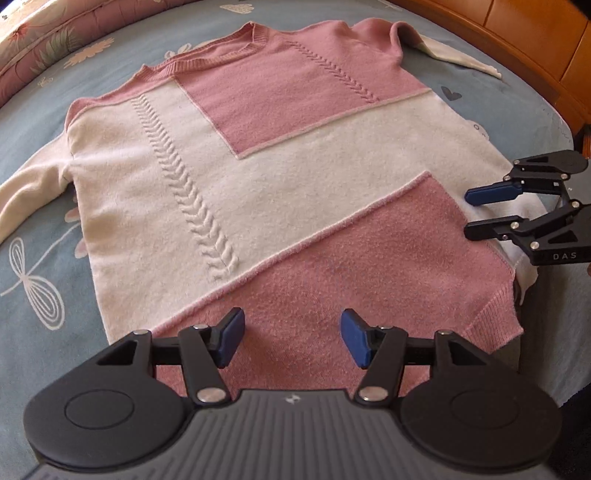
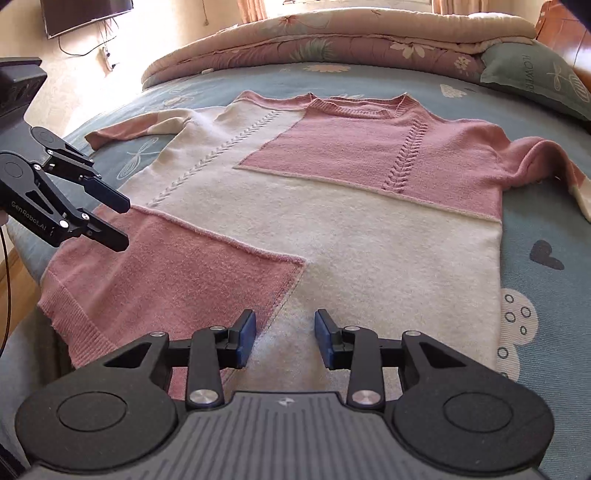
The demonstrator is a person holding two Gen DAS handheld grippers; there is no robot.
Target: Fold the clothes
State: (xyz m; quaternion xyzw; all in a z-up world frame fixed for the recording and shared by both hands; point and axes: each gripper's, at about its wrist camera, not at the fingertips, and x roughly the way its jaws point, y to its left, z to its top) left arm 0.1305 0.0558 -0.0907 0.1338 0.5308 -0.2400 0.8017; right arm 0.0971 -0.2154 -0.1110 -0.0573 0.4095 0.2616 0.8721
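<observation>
A pink and cream knit sweater (image 1: 295, 166) (image 2: 351, 229) lies spread flat on the bed, its neckline at the far end and both sleeves out to the sides. My left gripper (image 1: 291, 336) hovers over the pink hem corner, open, with only the flat knit below its blue pads. It also shows at the left edge of the right wrist view as the left gripper (image 2: 123, 223). My right gripper (image 2: 284, 338) is open over the hem where pink meets cream, gripping nothing. In the left wrist view the right gripper (image 1: 468, 214) sits at the sweater's right side edge.
The blue patterned sheet (image 1: 37, 258) (image 2: 546, 221) surrounds the sweater. A rolled floral quilt (image 2: 332, 33) and a green pillow (image 2: 535, 77) lie beyond the neckline. A wooden headboard (image 1: 517, 37) runs along one side, and the bed edge drops off near the hem.
</observation>
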